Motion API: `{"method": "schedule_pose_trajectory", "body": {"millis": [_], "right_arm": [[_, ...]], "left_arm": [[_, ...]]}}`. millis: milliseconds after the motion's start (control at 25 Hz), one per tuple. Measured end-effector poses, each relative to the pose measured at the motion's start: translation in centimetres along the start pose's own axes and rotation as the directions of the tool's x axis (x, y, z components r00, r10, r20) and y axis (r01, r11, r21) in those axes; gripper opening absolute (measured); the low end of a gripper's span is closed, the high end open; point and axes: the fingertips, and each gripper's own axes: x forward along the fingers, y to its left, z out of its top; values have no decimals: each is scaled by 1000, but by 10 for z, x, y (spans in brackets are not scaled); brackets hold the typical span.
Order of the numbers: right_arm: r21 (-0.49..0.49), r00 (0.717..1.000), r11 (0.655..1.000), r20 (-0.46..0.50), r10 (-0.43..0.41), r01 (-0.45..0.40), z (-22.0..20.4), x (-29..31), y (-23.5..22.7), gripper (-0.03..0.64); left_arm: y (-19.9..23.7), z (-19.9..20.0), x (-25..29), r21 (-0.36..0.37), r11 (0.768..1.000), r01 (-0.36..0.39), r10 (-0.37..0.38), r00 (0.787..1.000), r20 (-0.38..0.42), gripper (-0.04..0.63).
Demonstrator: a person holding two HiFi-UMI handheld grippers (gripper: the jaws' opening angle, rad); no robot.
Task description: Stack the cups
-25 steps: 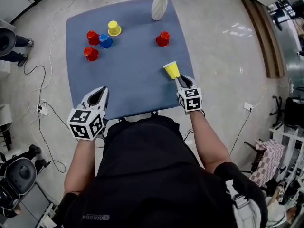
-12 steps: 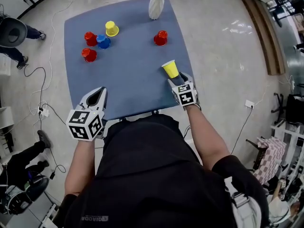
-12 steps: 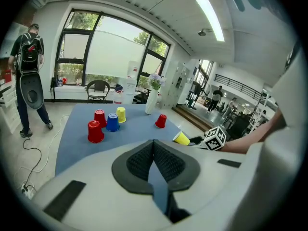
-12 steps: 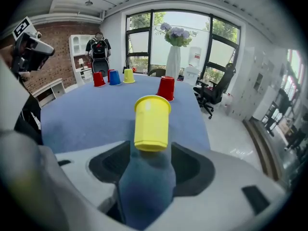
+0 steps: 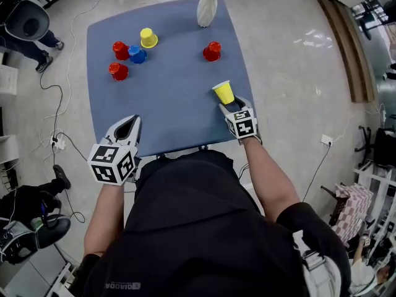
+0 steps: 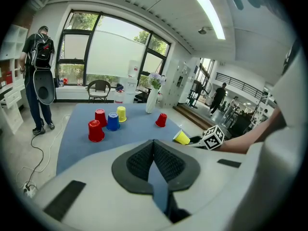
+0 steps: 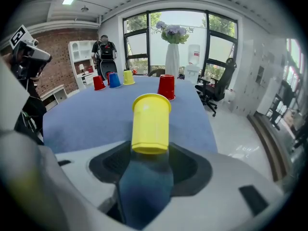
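Right gripper [image 7: 147, 170] [image 5: 228, 106]: jaws apart, just been opening, with the near yellow cup [image 7: 151, 123] [image 5: 223, 92] standing free between their tips, pads not pressing it. That cup sits on the blue table [image 5: 167, 98] near its right edge, close to the person. Left gripper [image 6: 154, 143] [image 5: 131, 122]: jaws together, nothing between them, held over the table's near left corner, well apart from every cup. Farther out, lone red cup [image 5: 211, 51] [image 7: 166, 86] stands mid-right, beyond the near yellow cup. Far left, a cluster: far red cup [image 5: 120, 49], blue cup [image 5: 137, 54] touching or just beside it, far yellow cup [image 5: 148, 38] behind the blue, front red cup [image 5: 118, 70] a little nearer. White vase [image 5: 207, 9] with flowers at the far edge. Cables on the floor [image 5: 291, 48]; a person [image 5: 28, 26] stands off the far left corner.
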Motion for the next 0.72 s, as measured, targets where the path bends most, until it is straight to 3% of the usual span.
{"method": "schedule_pose_trajectory", "body": {"millis": [360,720], "right_arm": [[-9,999,1000,51,11,-10,19,-10,5,233],[-31,988,998,143,64,-60,74,-28,32,233]], "left_arm": [[0,0,0,-1,1000,1,-1,1000,3,3],[23,9,-6,-9,1000,-25,25,999,36,3]]}}
